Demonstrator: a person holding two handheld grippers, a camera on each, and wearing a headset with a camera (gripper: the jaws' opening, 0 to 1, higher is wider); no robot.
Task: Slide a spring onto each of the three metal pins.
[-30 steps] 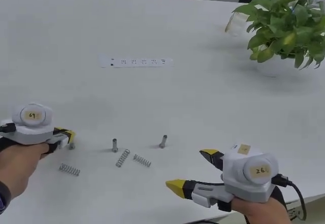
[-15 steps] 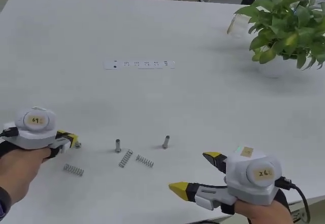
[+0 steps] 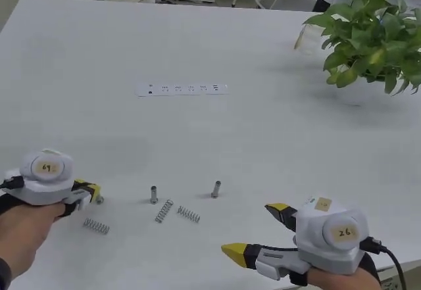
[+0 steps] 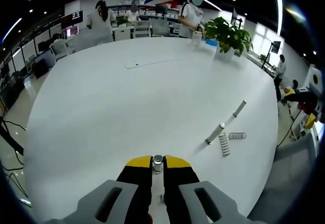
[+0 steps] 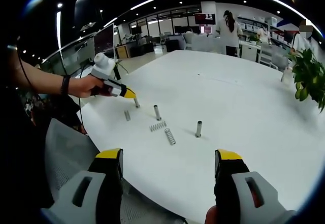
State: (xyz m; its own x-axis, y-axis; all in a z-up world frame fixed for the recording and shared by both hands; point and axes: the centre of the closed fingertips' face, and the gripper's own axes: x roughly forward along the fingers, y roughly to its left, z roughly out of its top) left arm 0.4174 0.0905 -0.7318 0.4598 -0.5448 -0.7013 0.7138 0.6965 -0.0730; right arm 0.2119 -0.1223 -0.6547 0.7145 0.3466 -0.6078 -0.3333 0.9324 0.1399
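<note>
My left gripper [image 3: 94,192] [image 4: 158,162] is shut on a short metal pin [image 4: 158,160] [image 3: 99,200] standing on the white table at the left. Two more pins [image 3: 154,194] [image 3: 216,189] stand upright to its right. One spring [image 3: 96,226] lies just in front of the left gripper. Two other springs [image 3: 164,211] [image 3: 188,214] lie between the free pins. My right gripper [image 3: 255,229] [image 5: 169,155] is open and holds nothing, near the table's front edge to the right of the springs. In the right gripper view the pins [image 5: 157,112] [image 5: 198,128] and springs [image 5: 158,126] [image 5: 170,136] lie ahead of it.
A white power strip [image 3: 182,89] lies flat farther back on the table. A potted green plant [image 3: 371,37] stands at the back right. People and chairs are beyond the table's far edge. The table's front edge runs close under the right gripper.
The head camera has tilted, so the whole picture has shifted a little. Both grippers, the pins and the springs keep their places.
</note>
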